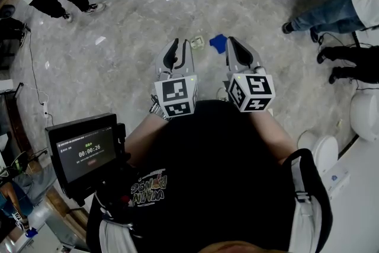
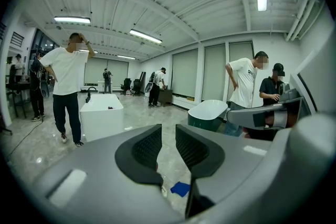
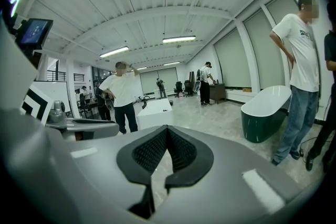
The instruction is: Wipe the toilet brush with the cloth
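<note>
Left gripper [image 1: 179, 47] jaws spread, nothing between them. Right gripper [image 1: 235, 44] jaws pressed together, empty. Blue cloth [image 1: 218, 42] lies on floor [image 1: 124, 32] at 12 o'clock, between gripper tips, untouched.

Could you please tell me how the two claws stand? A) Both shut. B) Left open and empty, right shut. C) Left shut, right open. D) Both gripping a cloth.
B: the left claw shows a clear gap with nothing between its jaws, while the right claw has its jaws touching.

Bright ceiling strips, fisheye-warped edges.
</note>
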